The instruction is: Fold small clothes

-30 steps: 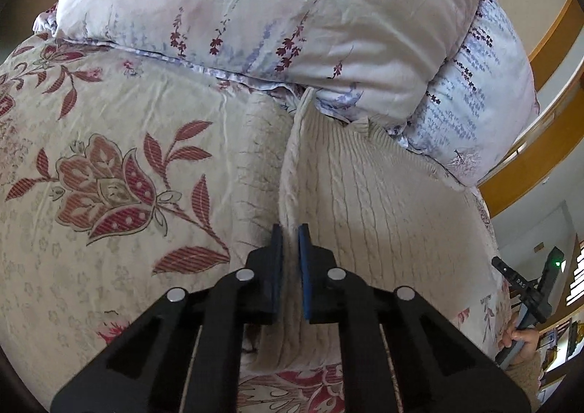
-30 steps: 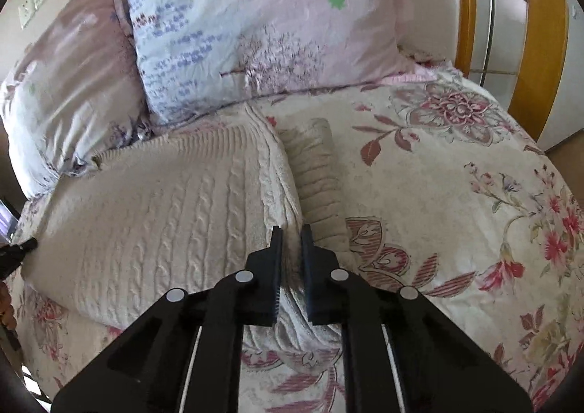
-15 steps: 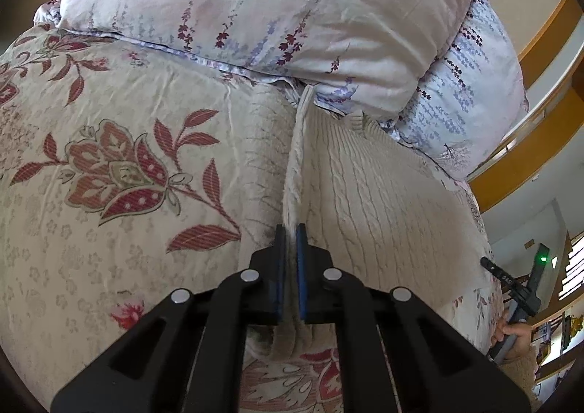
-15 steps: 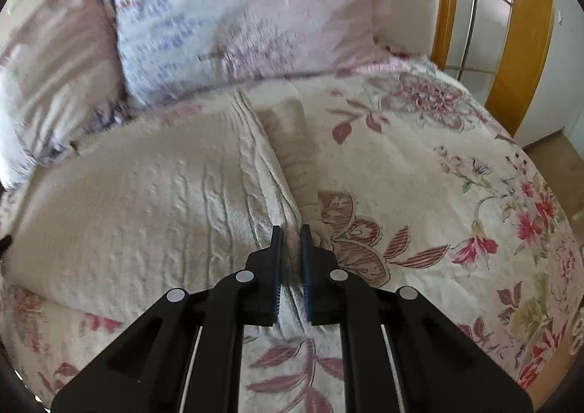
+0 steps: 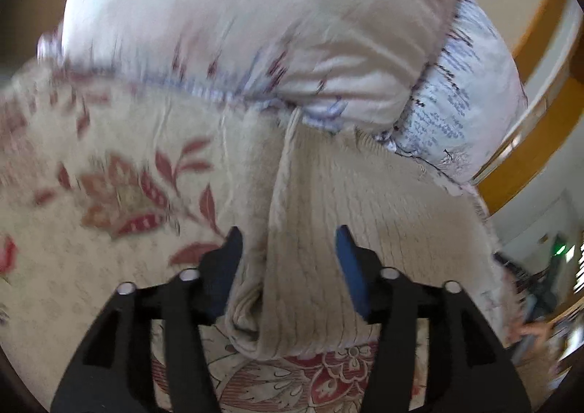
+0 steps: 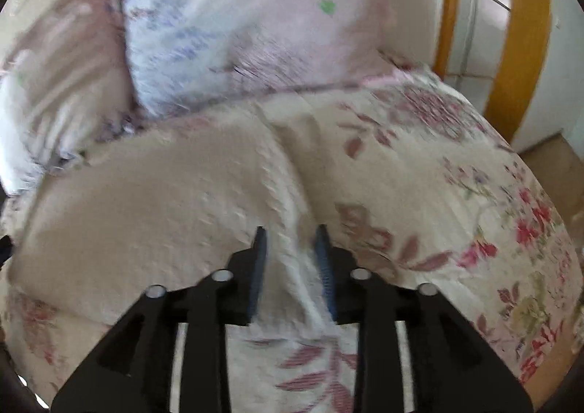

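Observation:
A cream cable-knit sweater (image 5: 365,201) lies folded on the floral bedspread (image 5: 91,230), its far end against the pillows. My left gripper (image 5: 288,241) is open over the sweater's near left fold, with cloth lying between the fingers. In the right wrist view the sweater (image 6: 164,201) fills the left half. My right gripper (image 6: 290,241) is open over the sweater's near right edge, with cloth between its fingers. Both views are blurred.
Two floral pillows (image 5: 255,30) (image 5: 463,114) stand behind the sweater; they also show in the right wrist view (image 6: 237,30). A wooden bed frame (image 6: 525,30) runs along the right side. Bare bedspread (image 6: 456,212) lies right of the sweater.
Both grippers were shut on the sweater's folded edges and have opened, letting the cloth go. Both cameras are moving, blurring the views.

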{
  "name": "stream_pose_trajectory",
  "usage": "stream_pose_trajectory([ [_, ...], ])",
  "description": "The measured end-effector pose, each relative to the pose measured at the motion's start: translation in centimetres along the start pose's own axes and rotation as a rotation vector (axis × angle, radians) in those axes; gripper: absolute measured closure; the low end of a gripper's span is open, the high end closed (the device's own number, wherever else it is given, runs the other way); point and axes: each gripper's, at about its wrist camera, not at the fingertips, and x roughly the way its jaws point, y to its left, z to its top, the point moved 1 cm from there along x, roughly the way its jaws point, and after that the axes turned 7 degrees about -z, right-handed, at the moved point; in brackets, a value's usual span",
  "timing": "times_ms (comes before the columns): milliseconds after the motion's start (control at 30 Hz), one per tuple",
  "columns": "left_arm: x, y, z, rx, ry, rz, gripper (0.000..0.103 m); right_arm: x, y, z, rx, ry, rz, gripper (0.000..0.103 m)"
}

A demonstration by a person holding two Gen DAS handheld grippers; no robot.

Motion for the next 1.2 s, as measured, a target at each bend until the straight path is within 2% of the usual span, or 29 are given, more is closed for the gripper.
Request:
stream_pose_trajectory([
  [100,0.2,-2.1,-0.3,0.098,-0.003,-0.004,0.044,0.6,1.9,0.1,-0.059,0.018,0.030,0.071],
  [167,0.7,-2.7,-0.5,0.117,0.016,-0.008,0.044,1.2,2.6,-0.1,-0.069,0.035,0.030,0.071],
  [200,1.1,-2.7,-0.7,0.121,0.032,-0.005,0.044,1.7,2.6,-0.2,-0.065,0.053,0.031,0.071],
  [267,1.6,-2.5,-1.1,0.117,0.056,0.006,0.044,2.3,2.5,-0.6,-0.058,0.080,0.018,0.061],
  [300,2.0,-2.1,-1.3,0.111,0.071,0.013,0.044,2.6,2.2,-0.8,-0.052,0.090,0.022,0.060],
  [433,2.2,-1.5,-2.1,0.121,0.081,0.030,0.044,2.8,1.6,-1.7,-0.049,0.110,0.048,0.058],
  [567,2.1,-1.5,-2.5,0.115,0.075,0.035,0.044,2.4,2.1,-2.3,-0.084,0.098,0.023,0.058],
  [667,1.7,-1.5,-2.8,0.114,0.066,0.032,0.044,2.4,2.3,-2.0,-0.099,0.132,0.005,0.058],
  [733,0.9,-1.2,-2.4,0.080,0.060,0.006,0.044,2.1,2.5,-1.1,-0.082,0.166,-0.009,0.058],
  [800,-0.2,-0.5,-1.6,0.023,0.029,-0.026,0.041,1.3,3.1,0.1,-0.066,0.136,0.030,0.057],
  [833,-0.7,0.2,-0.9,-0.017,0.007,-0.045,0.038,0.8,3.6,0.7,-0.066,0.113,0.052,0.054],
  [867,-0.8,0.6,-0.5,-0.046,-0.002,-0.054,0.035,0.5,4.5,1.4,-0.074,0.089,0.066,0.043],
  [933,-0.6,1.9,0.7,-0.127,0.000,-0.083,0.033,0.5,6.2,2.1,-0.080,0.055,0.091,0.034],
  [1000,0.1,2.7,1.5,-0.181,0.018,-0.096,0.032,0.9,8.2,2.5,-0.114,0.048,0.114,0.034],
  [1200,2.5,3.5,2.3,-0.245,0.055,-0.094,0.030,3.3,12.5,2.9,-0.163,0.057,0.146,0.034],
])
